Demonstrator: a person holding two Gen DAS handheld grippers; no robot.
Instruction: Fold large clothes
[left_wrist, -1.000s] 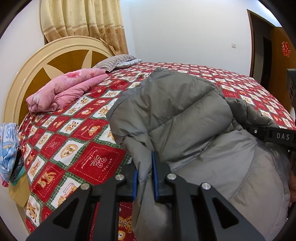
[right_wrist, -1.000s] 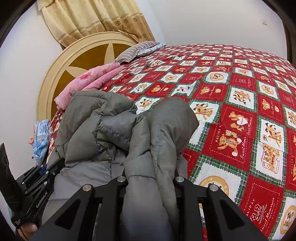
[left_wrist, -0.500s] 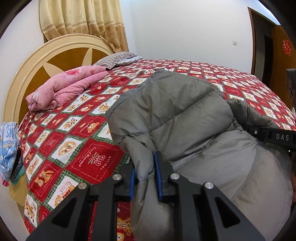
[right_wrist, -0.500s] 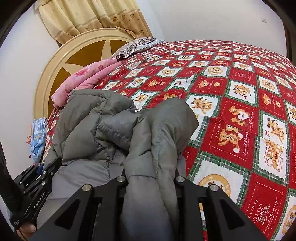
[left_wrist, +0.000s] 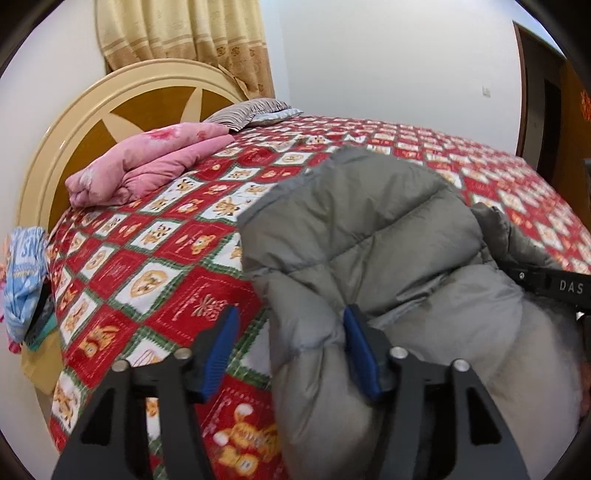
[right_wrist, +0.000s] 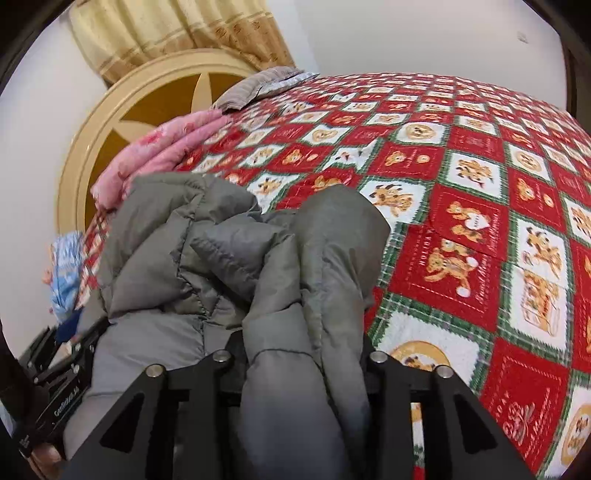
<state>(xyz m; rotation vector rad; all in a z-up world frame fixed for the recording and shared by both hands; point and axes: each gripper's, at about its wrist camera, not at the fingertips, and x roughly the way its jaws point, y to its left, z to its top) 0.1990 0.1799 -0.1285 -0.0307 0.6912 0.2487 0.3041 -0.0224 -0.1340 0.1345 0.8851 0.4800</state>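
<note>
The grey quilted puffer jacket (left_wrist: 362, 236) lies bunched on the near edge of the bed with the red-and-white bear-print quilt (left_wrist: 155, 258), its lower part hanging toward the cameras. Step in hand, as judged: release after laying a fold onto the bed. The left gripper (left_wrist: 291, 343) has its jaws spread, one blue pad (left_wrist: 221, 347) standing clear of the fabric and the other beside it; half a second earlier these jaws were pinching a jacket fold. The right gripper (right_wrist: 299, 354) has a thick bundle of jacket between its jaws, which appear spread around it; firm pinching cannot be confirmed. Next move likely calls for withdrawing the left gripper and re-gripping a free jacket edge to square the fold.
</note>
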